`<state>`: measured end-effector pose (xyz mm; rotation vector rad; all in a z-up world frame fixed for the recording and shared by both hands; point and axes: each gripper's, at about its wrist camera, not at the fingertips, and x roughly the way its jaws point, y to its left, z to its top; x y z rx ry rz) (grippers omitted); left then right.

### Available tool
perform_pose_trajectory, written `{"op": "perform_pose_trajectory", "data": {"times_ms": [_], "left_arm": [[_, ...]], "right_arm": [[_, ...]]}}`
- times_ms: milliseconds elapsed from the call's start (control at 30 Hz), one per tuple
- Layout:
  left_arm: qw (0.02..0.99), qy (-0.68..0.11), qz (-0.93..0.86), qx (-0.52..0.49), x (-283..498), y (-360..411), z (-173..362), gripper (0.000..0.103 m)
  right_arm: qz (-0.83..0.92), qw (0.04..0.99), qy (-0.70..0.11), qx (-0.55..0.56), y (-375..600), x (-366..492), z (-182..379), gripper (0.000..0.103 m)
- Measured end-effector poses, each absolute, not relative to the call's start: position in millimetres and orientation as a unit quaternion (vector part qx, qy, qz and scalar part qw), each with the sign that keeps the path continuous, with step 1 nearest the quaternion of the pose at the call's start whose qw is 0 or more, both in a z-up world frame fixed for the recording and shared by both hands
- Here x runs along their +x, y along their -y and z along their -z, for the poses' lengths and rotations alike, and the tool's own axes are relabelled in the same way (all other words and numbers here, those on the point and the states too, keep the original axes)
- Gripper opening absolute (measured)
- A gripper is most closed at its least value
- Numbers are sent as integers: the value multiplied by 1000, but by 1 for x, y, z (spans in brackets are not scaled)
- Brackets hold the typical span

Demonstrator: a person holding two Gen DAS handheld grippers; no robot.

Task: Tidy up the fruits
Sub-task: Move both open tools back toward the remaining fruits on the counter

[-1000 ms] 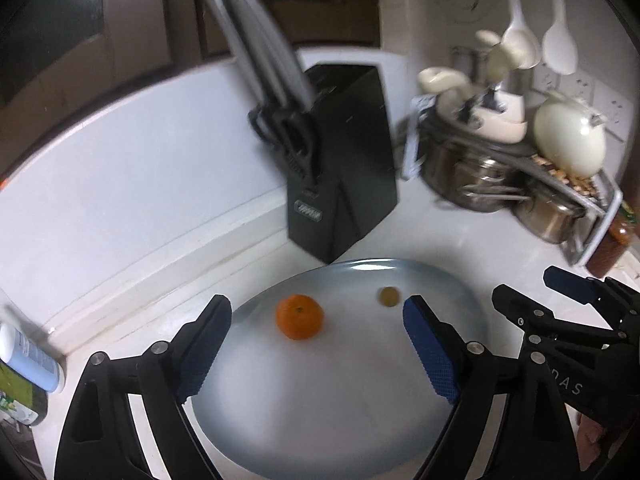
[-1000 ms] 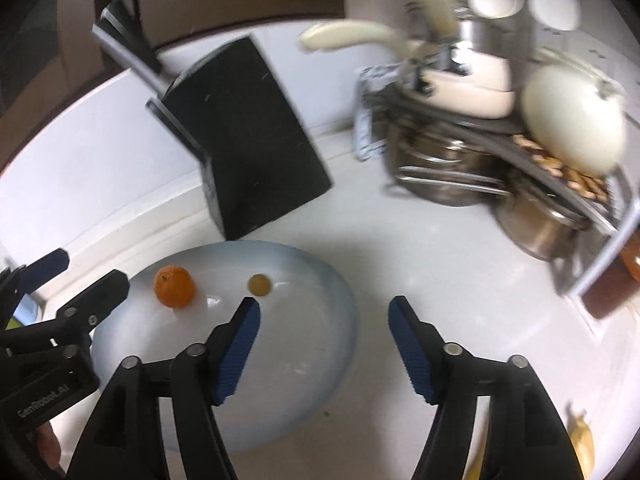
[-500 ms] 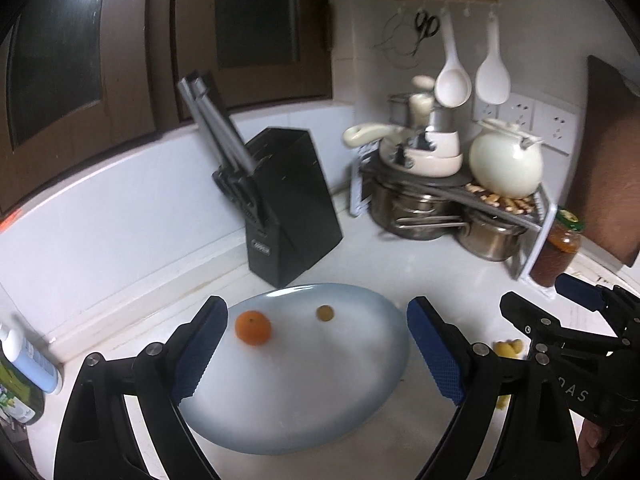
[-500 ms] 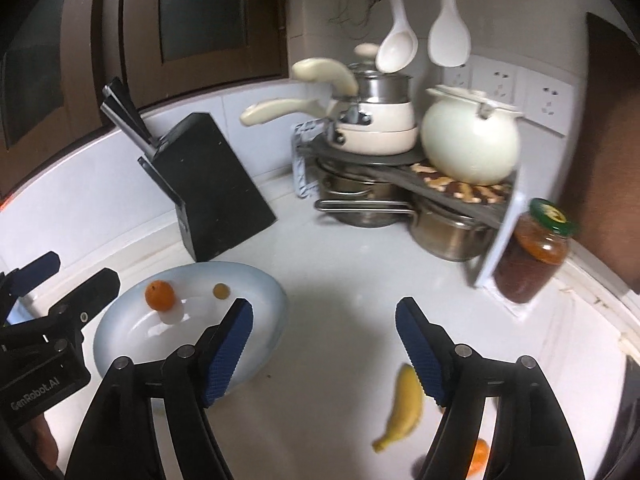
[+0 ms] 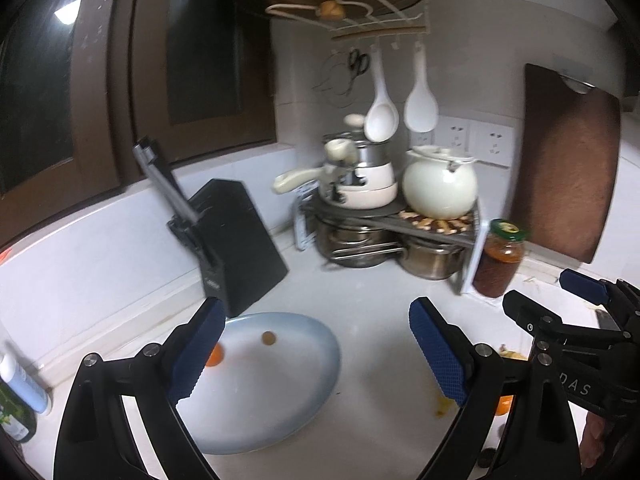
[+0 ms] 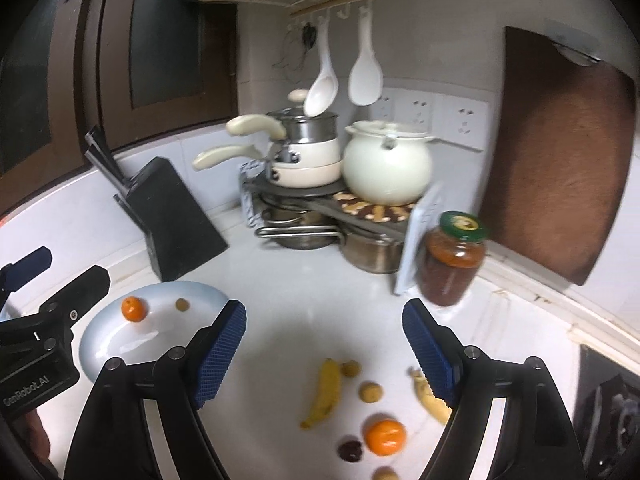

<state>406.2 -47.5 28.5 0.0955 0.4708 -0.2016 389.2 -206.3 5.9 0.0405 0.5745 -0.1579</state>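
Early stage: plate holds one mandarin and a small brown fruit. Bananas, mandarin and small fruits remain on counter. Left gripper wide, empty; right gripper opening, empty.

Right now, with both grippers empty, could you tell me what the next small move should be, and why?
Probably lower the right gripper, whose jaws are opening with nothing between them, onto the banana on the counter. The plate holds only an orange and one small fruit; more fruit lies loose below.
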Motion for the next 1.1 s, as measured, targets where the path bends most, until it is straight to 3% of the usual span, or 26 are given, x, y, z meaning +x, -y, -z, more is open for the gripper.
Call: {"op": "perform_pose_trajectory", "data": {"times_ms": [1100], "left_arm": [[946,-255,185,77,345,137,0,94]], "right_arm": [[137,947,-287,33,292,304,7,81]]}}
